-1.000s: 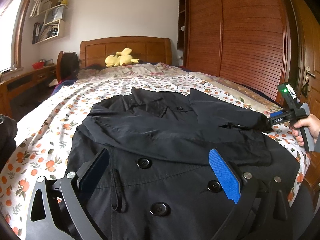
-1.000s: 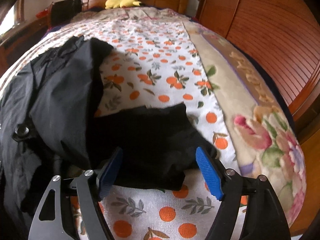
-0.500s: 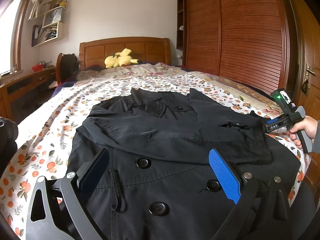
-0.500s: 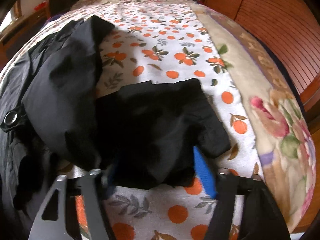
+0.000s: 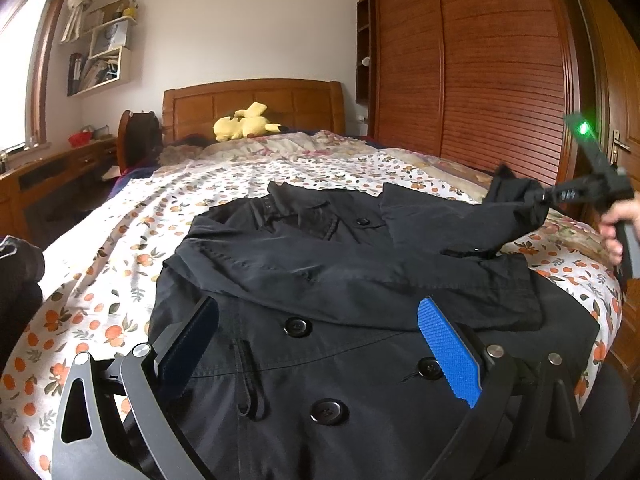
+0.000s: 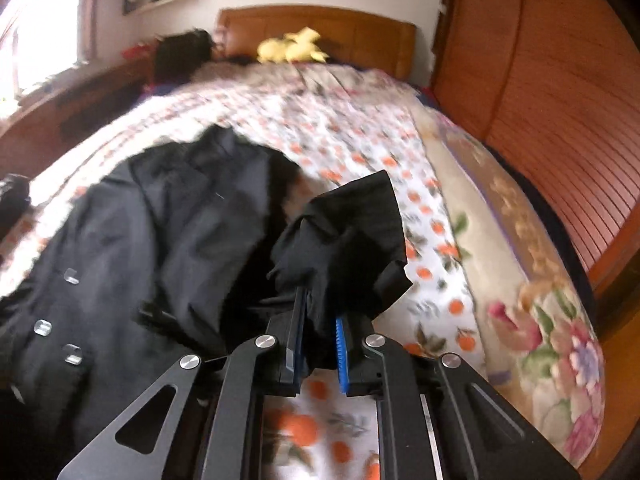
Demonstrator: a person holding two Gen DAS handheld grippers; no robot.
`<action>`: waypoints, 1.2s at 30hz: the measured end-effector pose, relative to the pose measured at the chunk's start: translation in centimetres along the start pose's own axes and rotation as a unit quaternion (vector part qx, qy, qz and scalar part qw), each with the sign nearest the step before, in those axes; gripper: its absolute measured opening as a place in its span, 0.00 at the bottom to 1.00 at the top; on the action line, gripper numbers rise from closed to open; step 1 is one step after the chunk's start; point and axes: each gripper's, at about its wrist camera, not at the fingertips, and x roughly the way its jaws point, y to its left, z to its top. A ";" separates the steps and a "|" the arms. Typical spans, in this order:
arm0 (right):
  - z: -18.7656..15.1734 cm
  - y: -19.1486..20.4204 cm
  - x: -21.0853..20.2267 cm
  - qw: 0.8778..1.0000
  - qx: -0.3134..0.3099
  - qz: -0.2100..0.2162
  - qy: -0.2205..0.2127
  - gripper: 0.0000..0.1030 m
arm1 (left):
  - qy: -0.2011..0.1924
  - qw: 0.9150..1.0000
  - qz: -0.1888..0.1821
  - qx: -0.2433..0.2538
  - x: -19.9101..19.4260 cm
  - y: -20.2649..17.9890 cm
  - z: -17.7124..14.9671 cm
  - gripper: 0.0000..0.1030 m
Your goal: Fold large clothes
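Right wrist: coat sleeve (image 6: 352,232) clamped between fingers (image 6: 342,344).

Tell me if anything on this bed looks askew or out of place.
Only the black coat: its right sleeve is lifted off the floral bedspread and bunched, pinched in the right tongs, which have just been closing on it. The other sleeve lies folded across the chest. The left tongs hang open above the coat's front.

This is a bedroom in a home. A bed (image 5: 248,184) with a wooden headboard (image 5: 256,100) and an orange-patterned sheet fills it, a yellow plush toy (image 5: 244,124) lying by the pillows. Slatted wooden wardrobe doors (image 5: 480,72) line one wall, and cluttered wall shelves (image 5: 102,48) hang beside a window (image 5: 24,60).
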 end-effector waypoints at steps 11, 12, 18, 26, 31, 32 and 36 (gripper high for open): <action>2.2 9.4 -3.7 0.994 -0.051 0.095 -0.021 0.14 | -0.006 1.000 0.016 -0.003 -1.5 1.1 -0.1 0.97; 2.0 10.6 -3.8 0.993 -0.058 0.105 -0.017 0.15 | -0.007 1.000 0.017 -0.003 -1.6 1.3 -0.1 0.97; 1.2 15.0 -4.0 0.987 -0.083 0.137 -0.003 0.25 | -0.010 1.000 0.024 -0.011 -2.3 2.3 -0.1 0.97; 1.3 17.5 -7.0 0.983 -0.098 0.155 -0.026 0.46 | -0.014 0.999 0.025 -0.014 -2.7 2.6 0.0 0.97; 1.8 17.1 -8.6 0.983 -0.098 0.151 -0.047 0.47 | -0.013 1.000 0.025 -0.014 -2.7 2.7 -0.1 0.97; 1.9 16.9 -8.8 0.983 -0.096 0.151 -0.051 0.47 | -0.013 1.000 0.025 -0.014 -2.7 2.6 -0.1 0.97; 2.0 16.1 -9.2 0.985 -0.093 0.134 -0.062 0.47 | -0.011 1.000 0.024 -0.011 -2.6 2.5 0.0 0.97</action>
